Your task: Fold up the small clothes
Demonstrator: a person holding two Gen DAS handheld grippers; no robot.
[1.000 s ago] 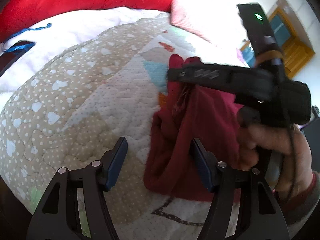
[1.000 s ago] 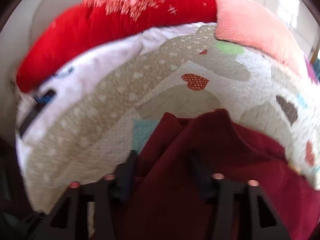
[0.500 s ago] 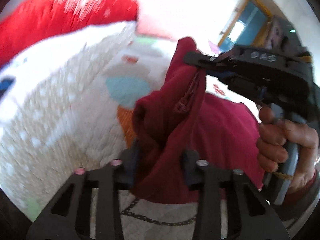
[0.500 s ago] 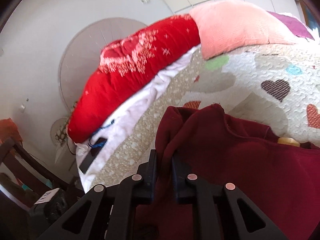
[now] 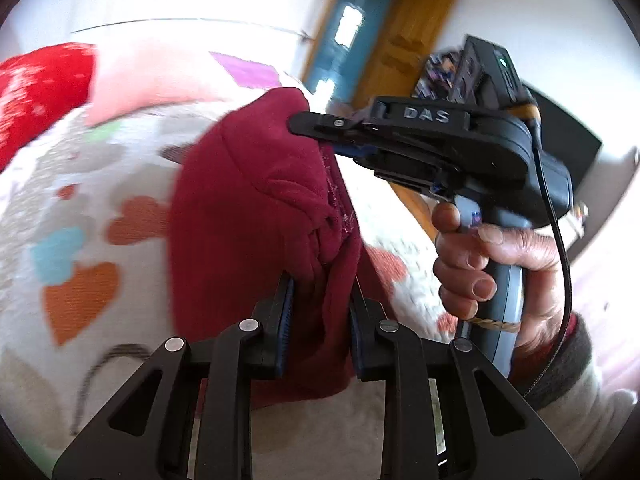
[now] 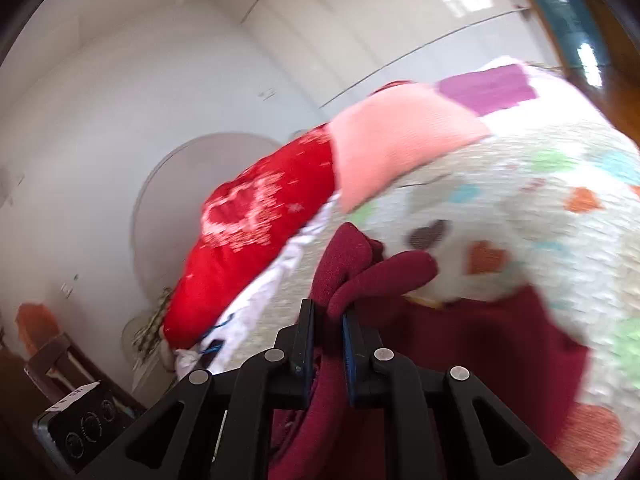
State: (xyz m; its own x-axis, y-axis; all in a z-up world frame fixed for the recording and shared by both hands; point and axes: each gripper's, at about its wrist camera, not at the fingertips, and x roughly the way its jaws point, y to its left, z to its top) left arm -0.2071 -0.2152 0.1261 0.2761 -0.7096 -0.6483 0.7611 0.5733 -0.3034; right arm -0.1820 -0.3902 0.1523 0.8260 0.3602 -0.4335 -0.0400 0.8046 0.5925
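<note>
Now both grippers are clamping the maroon garment (image 5: 248, 208) & lifting one edge off the heart-print quilt (image 5: 76, 240), where 1 s ago the left gripper (image 5: 320, 300) was gaping beside it – right gripper (image 6: 326, 332) pinching too, fold likely starting w/ rest of cloth trailing on bed

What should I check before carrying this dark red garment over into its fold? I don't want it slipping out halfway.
1. Left gripper shut on the dark red garment: ok, cloth is bunched between its pads.
2. Right gripper shut on the garment: ok, a fold of cloth pokes out past its fingertips.
3. Both grips on separate spots: ok, the right gripper pinches the upper edge, the left a lower part.
4. Garment lifted off the heart-print quilt: cannot tell, the lower part may be resting on it.
5. Edges aligned for a neat fold: not ok, the cloth hangs crumpled.
6. Landing spot on the quilt: cannot tell, the views are blurred.
</note>
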